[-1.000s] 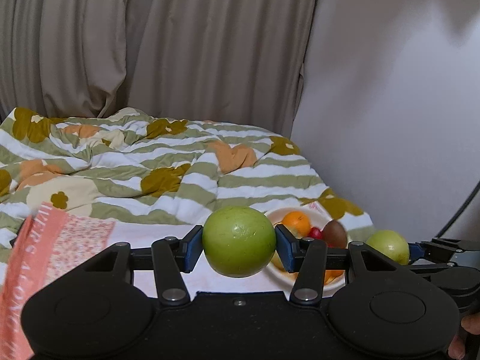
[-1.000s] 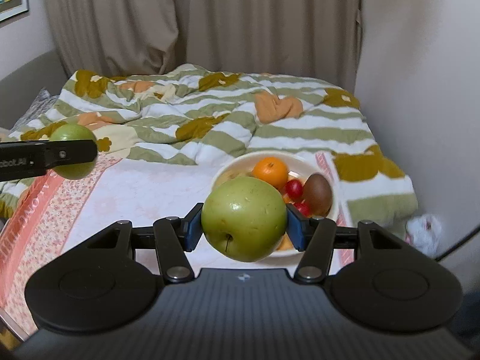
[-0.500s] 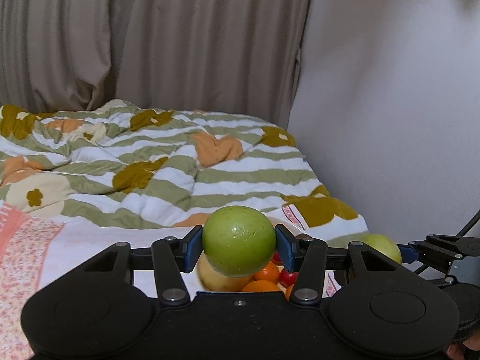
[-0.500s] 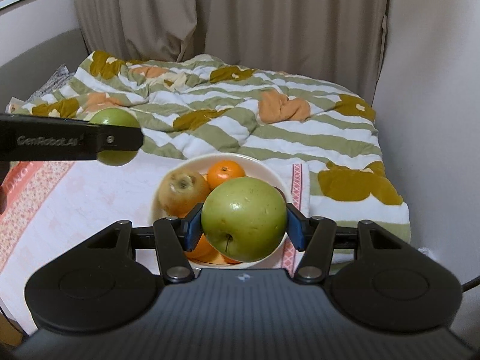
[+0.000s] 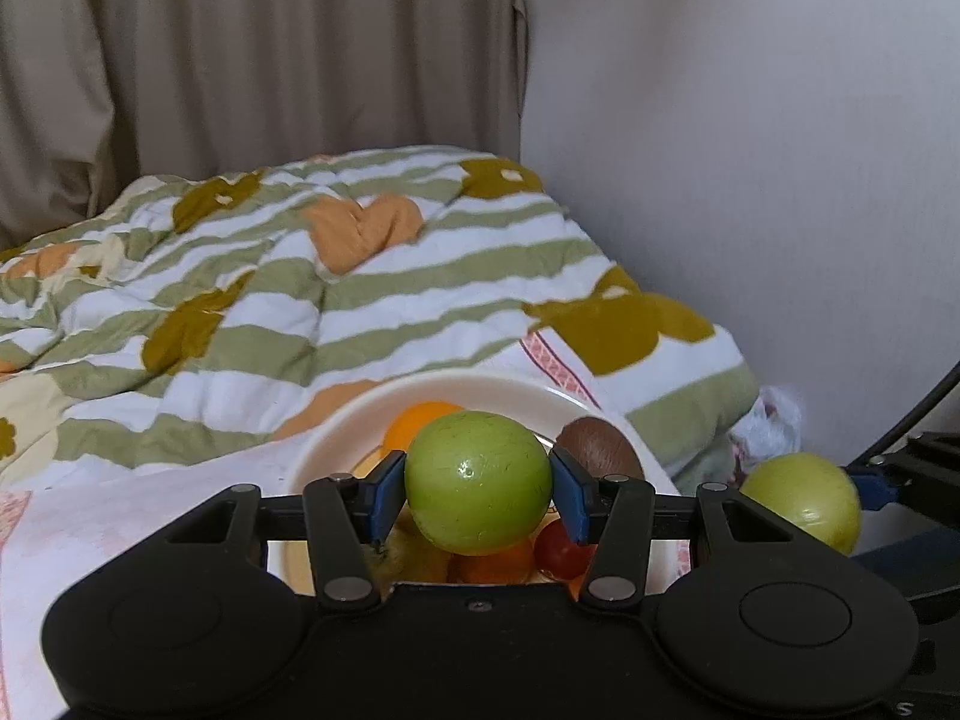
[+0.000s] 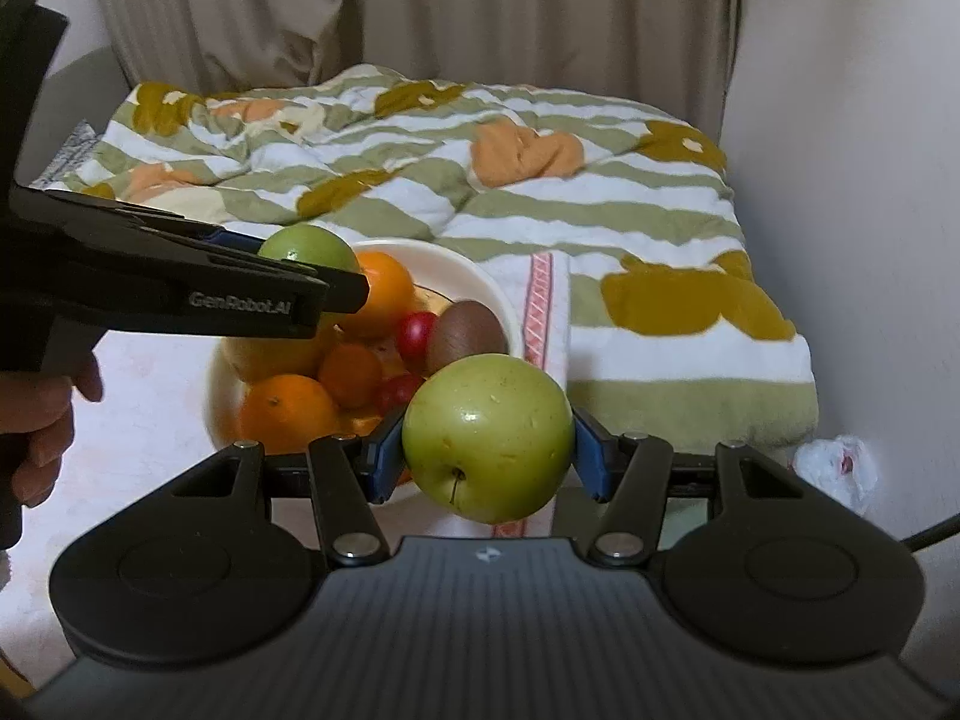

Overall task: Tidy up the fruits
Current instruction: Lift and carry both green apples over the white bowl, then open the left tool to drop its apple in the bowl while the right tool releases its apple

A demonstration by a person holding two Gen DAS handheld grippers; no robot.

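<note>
My left gripper (image 5: 477,495) is gripping the small green apple (image 5: 478,482) and my right gripper (image 6: 487,456) the bigger green apple (image 6: 487,445); both are now hanging closer over the fruit bowl (image 6: 480,282) than a second ago.

The left wrist camera sits just behind the left gripper (image 5: 478,495) and looks forward and downward along its fingers, close over the white fruit bowl (image 5: 336,432) on the bed (image 5: 300,312), with curtain and wall beyond. The right wrist camera looks the same way from behind the right gripper (image 6: 487,456), slightly farther back and to the right. Both views share the bowl, the striped quilt (image 6: 540,192), and each shows the other gripper at its edge.
</note>
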